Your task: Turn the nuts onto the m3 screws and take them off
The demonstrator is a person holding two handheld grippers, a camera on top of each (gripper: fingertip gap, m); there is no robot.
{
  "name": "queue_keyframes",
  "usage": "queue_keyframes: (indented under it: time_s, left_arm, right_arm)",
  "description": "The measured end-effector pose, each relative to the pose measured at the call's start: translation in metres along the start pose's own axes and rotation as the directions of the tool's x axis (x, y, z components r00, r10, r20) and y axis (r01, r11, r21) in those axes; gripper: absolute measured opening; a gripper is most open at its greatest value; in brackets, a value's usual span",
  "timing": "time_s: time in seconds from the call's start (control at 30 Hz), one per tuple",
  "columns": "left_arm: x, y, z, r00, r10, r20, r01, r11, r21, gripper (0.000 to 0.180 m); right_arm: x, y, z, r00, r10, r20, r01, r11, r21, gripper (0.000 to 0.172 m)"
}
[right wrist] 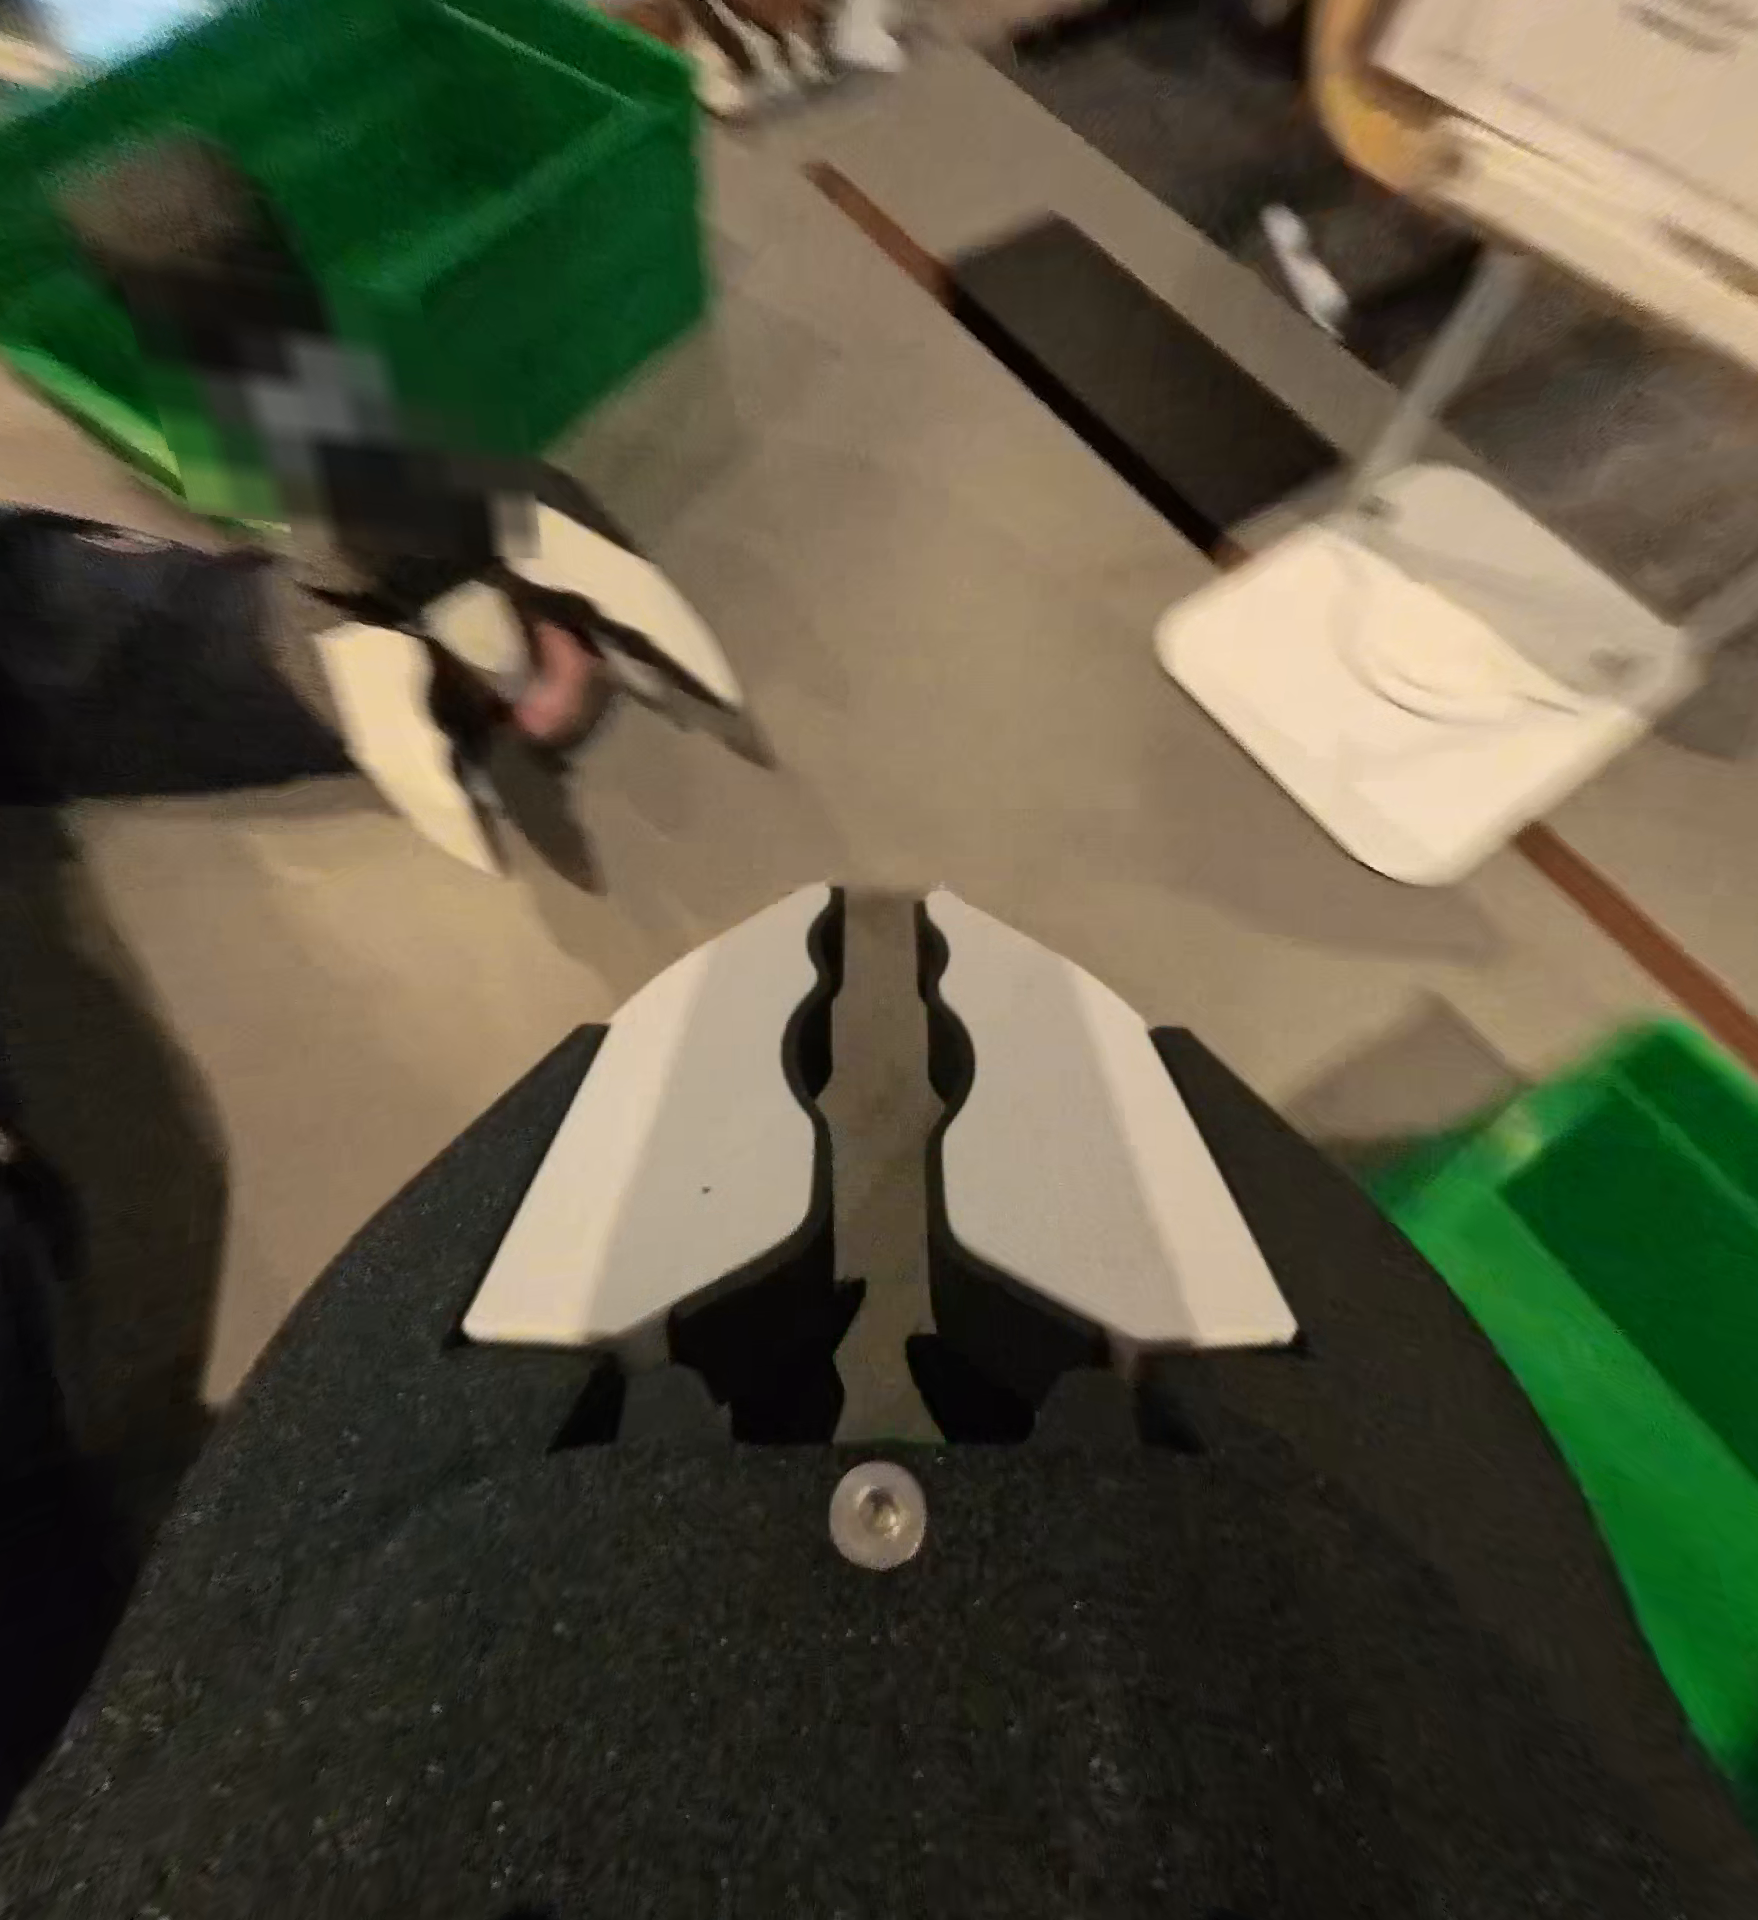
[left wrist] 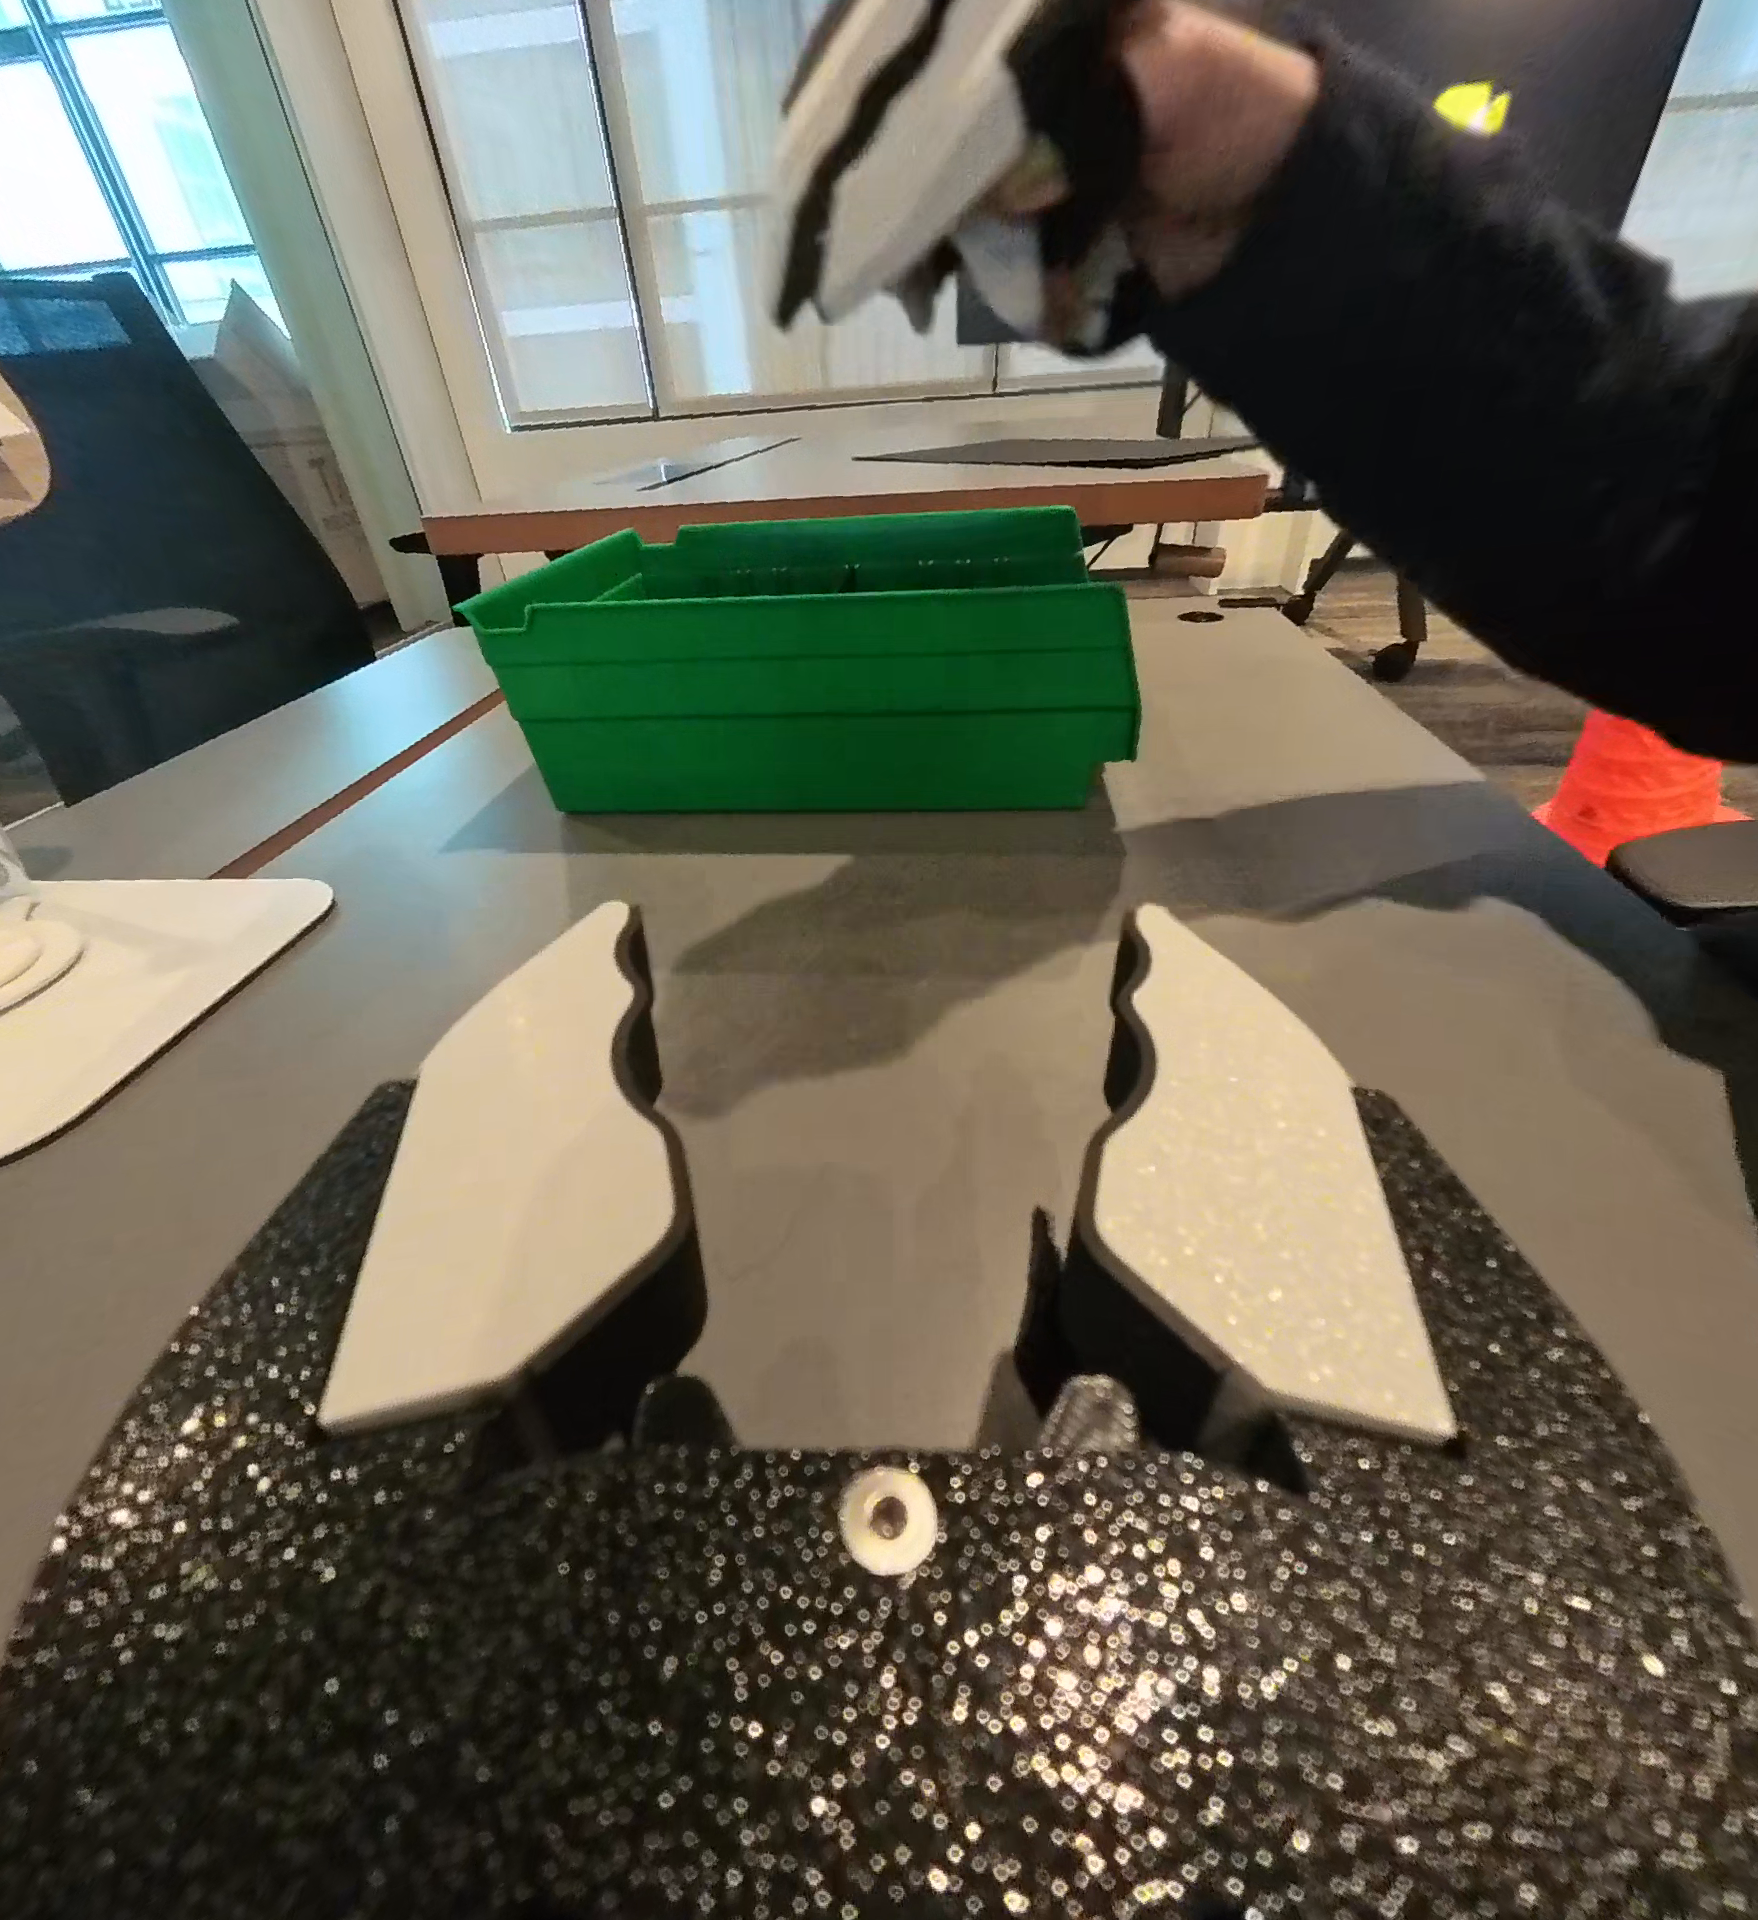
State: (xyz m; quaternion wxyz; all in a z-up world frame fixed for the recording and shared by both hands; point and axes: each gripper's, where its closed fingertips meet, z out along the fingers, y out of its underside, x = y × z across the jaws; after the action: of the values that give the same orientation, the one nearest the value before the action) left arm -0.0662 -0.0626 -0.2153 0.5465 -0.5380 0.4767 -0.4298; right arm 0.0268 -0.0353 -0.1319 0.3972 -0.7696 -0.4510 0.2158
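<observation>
While two green bins (right wrist: 418,208) (right wrist: 1633,1299) are sitting on the tabletop (left wrist: 854,1195), left tongs (left wrist: 880,925) are gaping wide, right tongs (right wrist: 880,899) slightly apart, both bare.

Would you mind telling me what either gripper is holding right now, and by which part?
Nothing is held. The left gripper stands wide open over the bare table; the right gripper shows a narrow gap with only table seen through it.

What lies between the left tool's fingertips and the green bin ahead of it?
Only bare grey tabletop crossed by shadow, in the left wrist view. The left tool stands open and empty, short of the green bin.
</observation>
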Motion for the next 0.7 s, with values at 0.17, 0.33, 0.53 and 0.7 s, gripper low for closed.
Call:
queue_keyframes:
  time_s: [0.17,0.33,0.53,0.7]
  left_arm:
    - [0.005,0.000,-0.004,0.999,-0.035,-0.032,0.034,0.999,-0.020,0.065]
    - [0.025,-0.047,-0.014,0.992,-0.127,-0.016,0.128,0.991,0.051,0.043]
    - [0.005,-0.094,-0.106,0.864,-0.116,0.490,0.152,0.988,-0.035,0.024]
    - [-0.049,-0.057,-0.264,0.418,0.009,0.908,0.326,0.932,-0.160,0.000]
  right_arm:
    - [-0.030,0.004,0.072,0.999,0.043,0.021,-0.047,0.972,0.230,0.013]
    - [-0.021,0.016,0.102,0.996,0.054,-0.064,-0.025,0.921,0.389,0.009]
    - [-0.026,0.023,0.105,0.994,0.000,-0.106,0.049,0.887,0.459,0.004]
    - [-0.032,0.025,0.111,0.993,-0.027,-0.117,0.079,0.880,0.469,0.003]
